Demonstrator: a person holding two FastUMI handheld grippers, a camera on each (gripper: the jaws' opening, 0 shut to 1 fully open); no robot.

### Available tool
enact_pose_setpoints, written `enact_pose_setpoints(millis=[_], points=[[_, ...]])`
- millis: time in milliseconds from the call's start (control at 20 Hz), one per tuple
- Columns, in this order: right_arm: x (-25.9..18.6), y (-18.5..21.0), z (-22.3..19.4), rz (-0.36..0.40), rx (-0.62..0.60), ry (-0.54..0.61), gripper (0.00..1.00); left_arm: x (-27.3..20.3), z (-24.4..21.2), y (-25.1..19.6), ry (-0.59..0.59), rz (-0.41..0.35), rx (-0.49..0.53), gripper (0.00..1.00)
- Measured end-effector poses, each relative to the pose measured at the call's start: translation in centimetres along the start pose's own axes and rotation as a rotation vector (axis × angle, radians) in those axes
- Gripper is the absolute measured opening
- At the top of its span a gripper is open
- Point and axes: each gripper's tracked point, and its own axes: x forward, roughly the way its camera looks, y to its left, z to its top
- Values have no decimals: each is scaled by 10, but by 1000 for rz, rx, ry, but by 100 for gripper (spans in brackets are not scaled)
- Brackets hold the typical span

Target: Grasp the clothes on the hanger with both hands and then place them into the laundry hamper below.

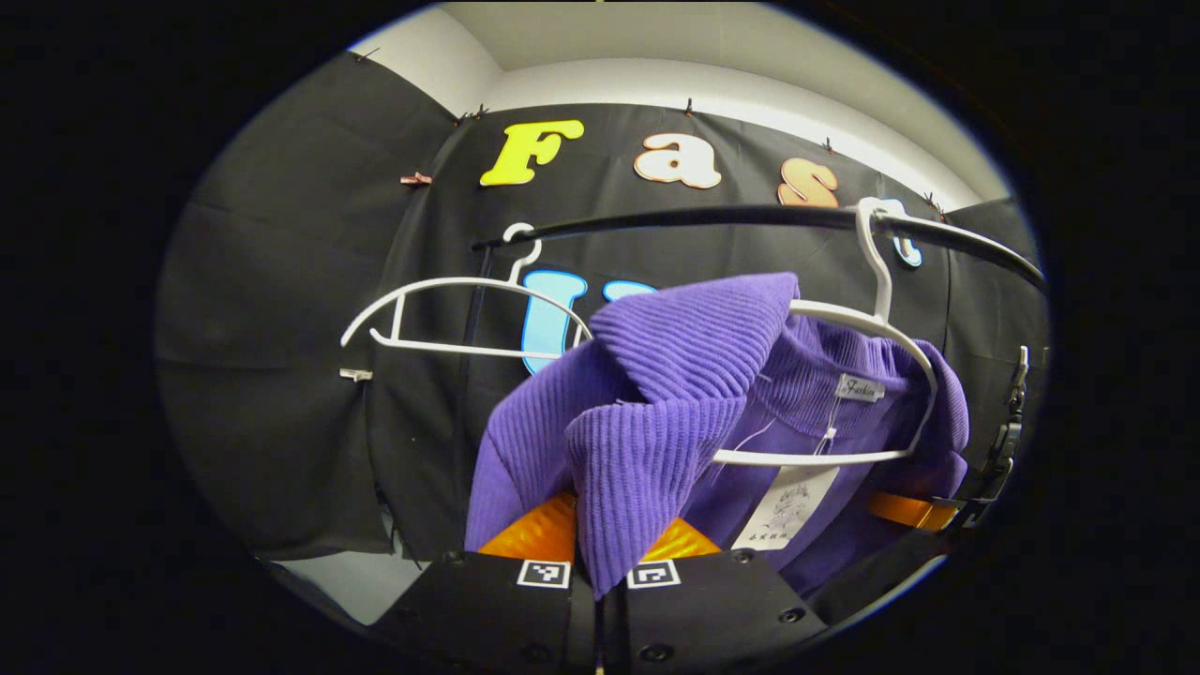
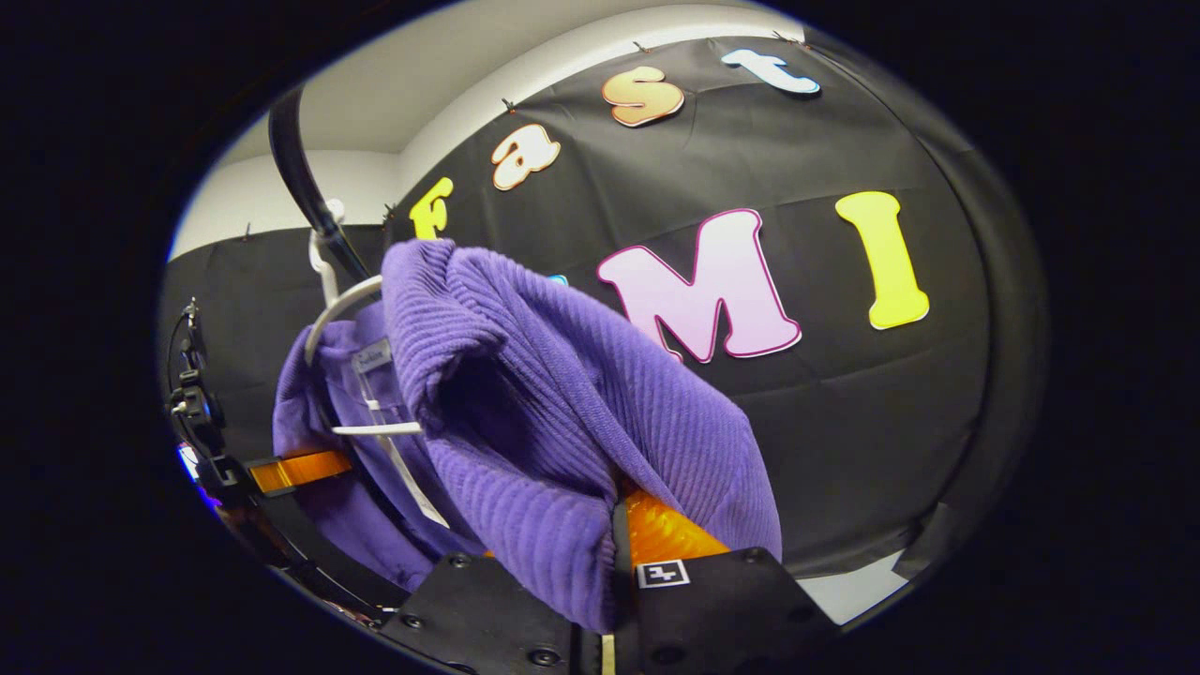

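Sweater (image 1: 656,412) is pinched between the closed fingers of both left tongs (image 1: 600,572) and right tongs (image 2: 614,581), above them on its hanger (image 1: 844,375); lifting it off comes next, apparently.

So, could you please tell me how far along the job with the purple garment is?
Done: both grasps. The left claw and right claw are each shut on a fold of the purple sweater. In hand: lifting it off; it still drapes the white hanger on the rail. Left: lowering it into the hamper.
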Motion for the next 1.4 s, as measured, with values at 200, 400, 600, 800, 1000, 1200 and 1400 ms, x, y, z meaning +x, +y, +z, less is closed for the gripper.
enact_pose_setpoints(millis=[200,400,600,800,1000,1200,1400], points=[[-19,7,24,94,32,-53,14,-18,25,16,-66,47,23,10],[-32,9,47,160,108,-117,14,-30,48,18,-137,65,77,9],[-49,28,78,273,167,-196,14,-40,79,26,-207,89,105,9],[-54,29,109,315,239,-290,13,-44,110,28,-291,91,131,9],[-55,31,143,328,269,-398,14,-38,130,27,-348,95,217,9],[-49,39,164,343,242,-453,14,-24,147,38,-398,110,282,9],[-32,46,159,340,258,-421,14,2,118,65,-287,132,248,9]])
